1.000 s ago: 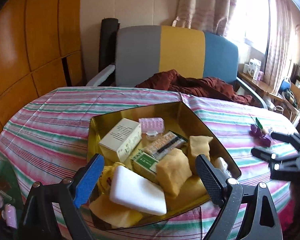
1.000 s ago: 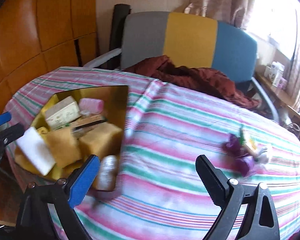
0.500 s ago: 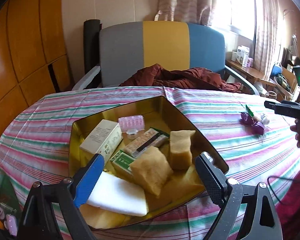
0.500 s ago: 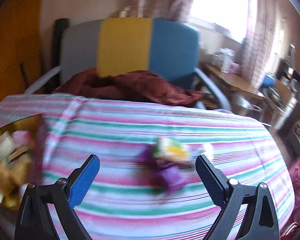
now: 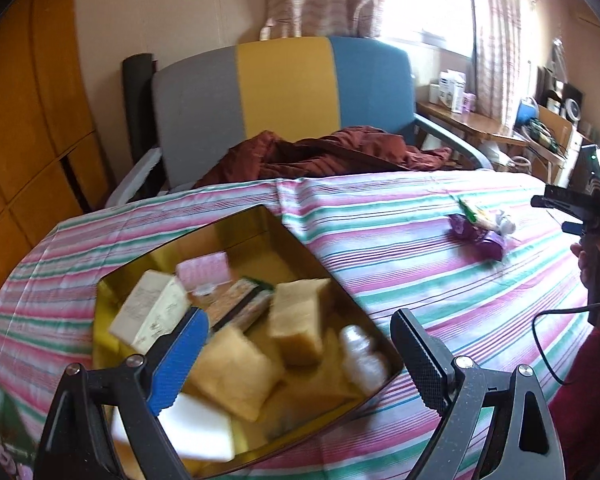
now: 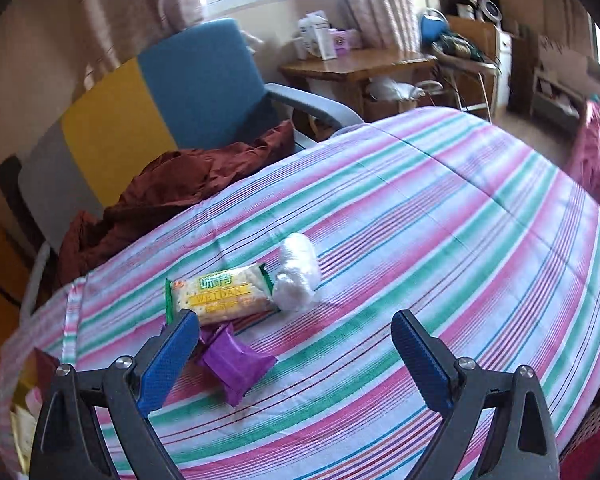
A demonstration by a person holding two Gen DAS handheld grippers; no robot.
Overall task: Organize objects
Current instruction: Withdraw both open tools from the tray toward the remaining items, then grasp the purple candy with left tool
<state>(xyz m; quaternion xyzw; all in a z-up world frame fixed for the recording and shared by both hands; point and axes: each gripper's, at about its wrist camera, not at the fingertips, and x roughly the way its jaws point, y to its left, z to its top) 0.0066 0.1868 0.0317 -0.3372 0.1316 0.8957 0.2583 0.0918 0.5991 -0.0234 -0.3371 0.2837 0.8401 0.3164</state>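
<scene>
1. Two views, left one first. My left gripper (image 5: 296,356) hangs over the shiny gold rectangular tin (image 5: 300,240), its jaws spread wide with nothing between them. A second ago the tin sat square in front of it; now the tin has slid toward the near left of the view and blurs a little, so this hand has drifted rightward across the pink, green and white striped tablecloth (image 5: 400,280). Inside the tin lie a cream cardboard box (image 5: 148,316), a pink ridged block (image 5: 202,274), two tan sponge-like blocks (image 5: 300,324), a white foam pad (image 5: 198,430) and a small pale bottle (image 5: 360,356). At the far right edge I see my right gripper (image 5: 556,212) nearing the loose pieces on the cloth.

2. Right view. A second ago this camera looked at the tin on its left; now only a sliver of the tin shows at the near left edge, and the loose pieces have come up close. My right gripper (image 6: 296,360) stands with its blue pads wide apart and empty. Just beyond the left pad lie a purple foil packet (image 6: 236,364), a green and yellow biscuit wrapper (image 6: 224,294) touching it, and a white crumpled plastic bundle (image 6: 296,272) against the wrapper's right end.

3. My reading: the tin is mostly filled, these three pieces are what remains, and the right hand has swung over to fetch one. The purple packet is closest, but it sits off-centre to the left, so I must shift left before closing.
</scene>
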